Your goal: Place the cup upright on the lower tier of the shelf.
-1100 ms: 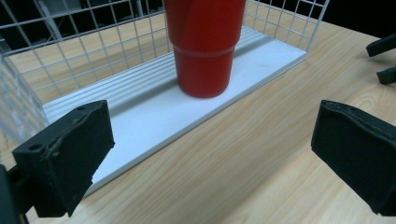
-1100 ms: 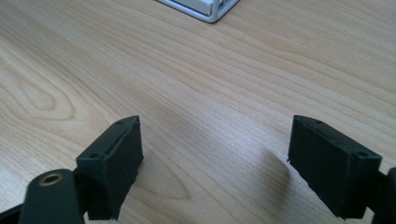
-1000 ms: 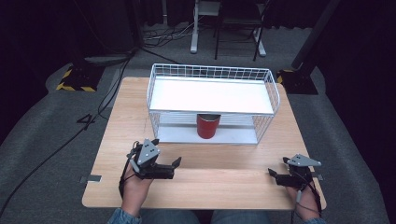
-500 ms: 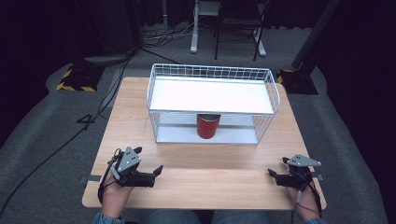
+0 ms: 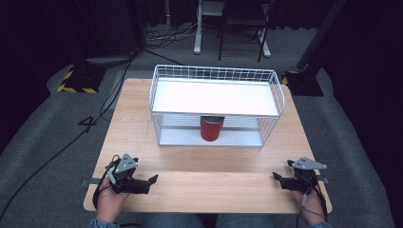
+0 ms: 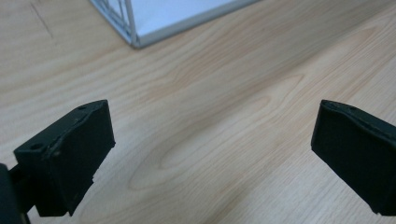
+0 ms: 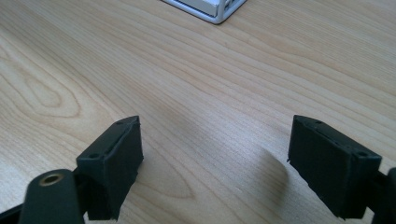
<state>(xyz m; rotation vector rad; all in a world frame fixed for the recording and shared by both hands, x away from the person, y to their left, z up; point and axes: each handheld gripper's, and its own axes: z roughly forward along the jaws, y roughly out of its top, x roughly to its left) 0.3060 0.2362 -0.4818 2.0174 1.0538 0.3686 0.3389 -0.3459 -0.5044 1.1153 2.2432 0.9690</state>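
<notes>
1. Holding the left claw low over the near edge, jaws spread wide and gripping nothing; seeing only bare wood grain between them in the left gripper view
2. Holding the right claw the same way at the opposite near corner, jaws gaping and empty, again with plain wood between them in the right gripper view
3. Sitting well ahead of both claws, roughly midway between them: the red cup, standing upright on the bottom level of the wire rack, tucked beneath the upper shelf
4. Risking, on any reach for the cup, a knock against the shelf overhead or the wire front, since the gap there looks low and a claw coming in too high would likely catch on it
5. Risking also a tipped cup, by closing on the rim off-centre or nudging the wall with one jaw before the other arrives
6. Risking a clash of claws, by sending both towards the same narrow opening together
7. Spreading under both claws: a pale wooden surface, bare apart from the rack, whose corner shows far ahead in each gripper view
8. Lying beyond the surface: grey floor, trailing cables, a yellow-and-black striped plate far off to the left claw's side, chair legs and darkness past the rack
</notes>
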